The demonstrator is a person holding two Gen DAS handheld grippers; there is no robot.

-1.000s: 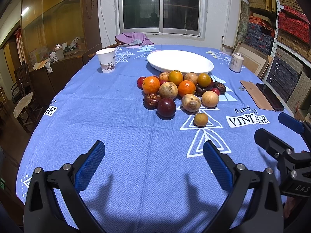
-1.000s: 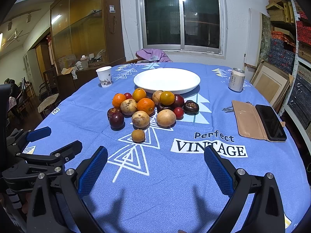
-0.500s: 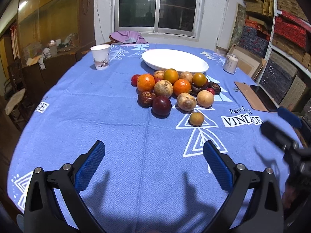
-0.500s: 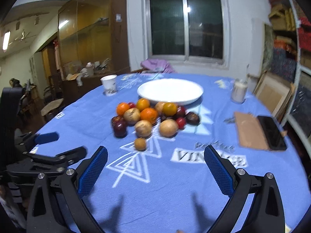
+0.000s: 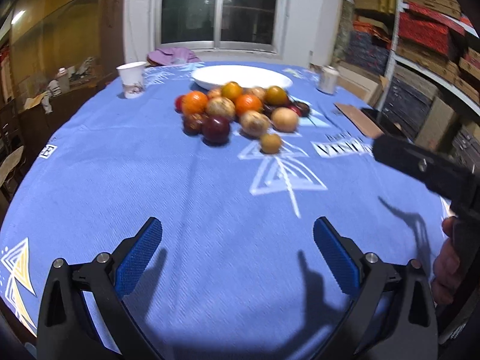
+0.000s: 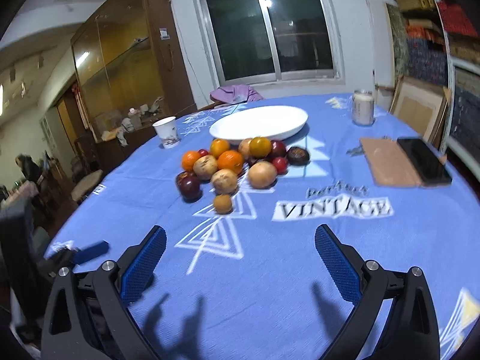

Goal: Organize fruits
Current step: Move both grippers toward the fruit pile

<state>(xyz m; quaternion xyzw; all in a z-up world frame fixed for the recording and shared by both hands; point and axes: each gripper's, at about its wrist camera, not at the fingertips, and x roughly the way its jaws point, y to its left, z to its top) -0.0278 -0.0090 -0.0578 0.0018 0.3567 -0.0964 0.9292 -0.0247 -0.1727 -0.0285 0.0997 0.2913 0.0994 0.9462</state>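
A pile of fruit (image 5: 240, 111) lies mid-table on the blue cloth: oranges, tan round fruits, dark red plums, and one small brown fruit (image 5: 270, 143) apart at the front. It also shows in the right wrist view (image 6: 237, 162). A white oval plate (image 5: 241, 76) stands empty just behind the pile, also in the right wrist view (image 6: 259, 123). My left gripper (image 5: 237, 249) is open and empty, well short of the fruit. My right gripper (image 6: 240, 255) is open and empty, also short of the fruit.
A paper cup (image 6: 166, 132) stands at the back left and a can (image 6: 363, 108) at the back right. A brown case with a phone (image 6: 420, 162) lies at the right. Shelves of boxes (image 5: 426, 39) line the right wall.
Both grippers have risen and moved forward a little toward the fruit; the views are tilted and blurred by motion. The right gripper now shows higher in the left wrist view. The jaws stay open.
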